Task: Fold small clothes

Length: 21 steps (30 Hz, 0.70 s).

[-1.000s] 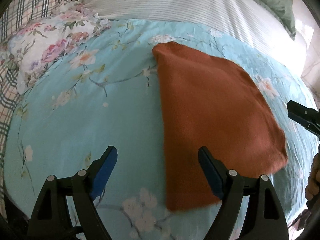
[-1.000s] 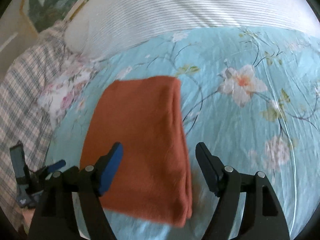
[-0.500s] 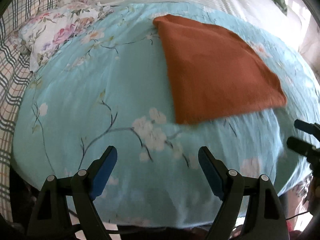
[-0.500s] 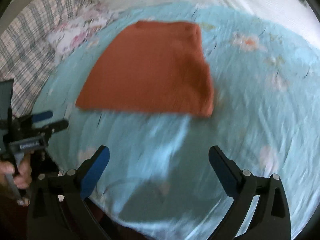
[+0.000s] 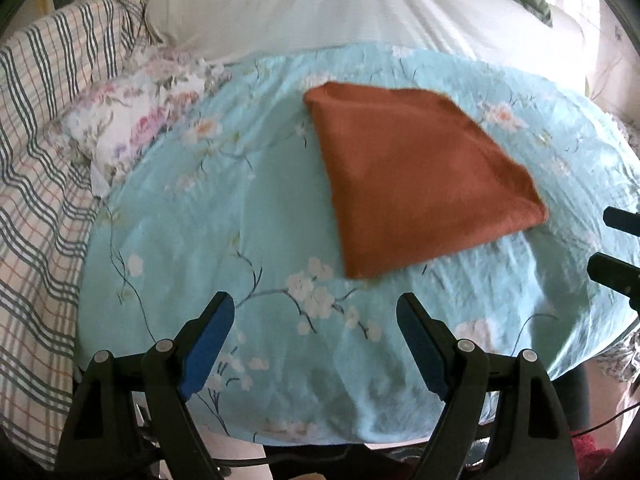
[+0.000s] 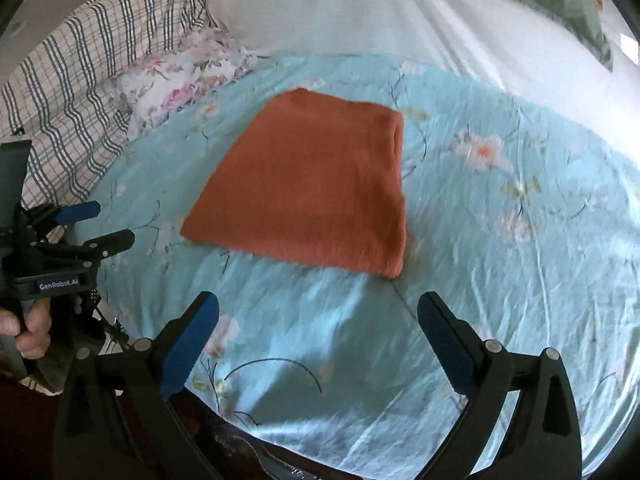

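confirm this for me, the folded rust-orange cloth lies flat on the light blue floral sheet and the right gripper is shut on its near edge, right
Not quite. The folded rust-orange cloth does lie flat on the light blue floral sheet, but the right gripper is open and clear of it, as the right wrist view shows.

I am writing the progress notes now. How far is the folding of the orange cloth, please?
Done, as it looks: the orange cloth lies as a flat folded rectangle on the blue floral sheet, with a doubled edge on its right side. In hand: nothing; the left gripper and the right gripper are open and clear of it. Left: no other unfolded clothes are visible.
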Available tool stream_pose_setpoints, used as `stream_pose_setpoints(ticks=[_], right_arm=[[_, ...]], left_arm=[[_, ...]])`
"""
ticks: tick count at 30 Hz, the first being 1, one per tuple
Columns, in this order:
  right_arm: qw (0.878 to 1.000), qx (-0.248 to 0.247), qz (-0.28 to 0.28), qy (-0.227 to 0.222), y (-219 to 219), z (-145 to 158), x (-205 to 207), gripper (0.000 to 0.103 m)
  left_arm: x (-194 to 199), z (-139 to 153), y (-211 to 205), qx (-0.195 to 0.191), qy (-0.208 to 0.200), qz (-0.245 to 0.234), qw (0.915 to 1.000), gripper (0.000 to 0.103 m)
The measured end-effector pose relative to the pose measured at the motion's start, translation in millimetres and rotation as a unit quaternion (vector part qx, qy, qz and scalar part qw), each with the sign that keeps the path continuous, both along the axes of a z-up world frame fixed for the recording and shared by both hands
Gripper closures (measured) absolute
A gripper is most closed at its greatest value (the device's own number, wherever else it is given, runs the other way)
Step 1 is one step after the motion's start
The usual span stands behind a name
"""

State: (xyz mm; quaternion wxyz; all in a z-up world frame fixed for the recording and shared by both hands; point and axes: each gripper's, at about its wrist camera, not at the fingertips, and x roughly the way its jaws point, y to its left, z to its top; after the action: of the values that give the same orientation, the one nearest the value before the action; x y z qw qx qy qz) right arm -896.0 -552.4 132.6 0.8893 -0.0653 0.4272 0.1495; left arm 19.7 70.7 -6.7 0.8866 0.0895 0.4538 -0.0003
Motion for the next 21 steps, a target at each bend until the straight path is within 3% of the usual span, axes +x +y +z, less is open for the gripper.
stream_pose_setpoints(ticks=[11, 21], right_arm=[[0.999, -0.009, 0.012, 0.034, 16.5, -30.2, 17.4, 0.003], [1.000, 0.005, 0.009, 0.030, 15.8, -23.3, 29.0, 0.003]], left_arm=[[14.0, -8.6, -15.1, 0.013, 0.001, -0.013, 0.9998, 0.019], [22.5, -7.8, -14.5, 0.010, -0.001, -0.011, 0.9999, 0.019]])
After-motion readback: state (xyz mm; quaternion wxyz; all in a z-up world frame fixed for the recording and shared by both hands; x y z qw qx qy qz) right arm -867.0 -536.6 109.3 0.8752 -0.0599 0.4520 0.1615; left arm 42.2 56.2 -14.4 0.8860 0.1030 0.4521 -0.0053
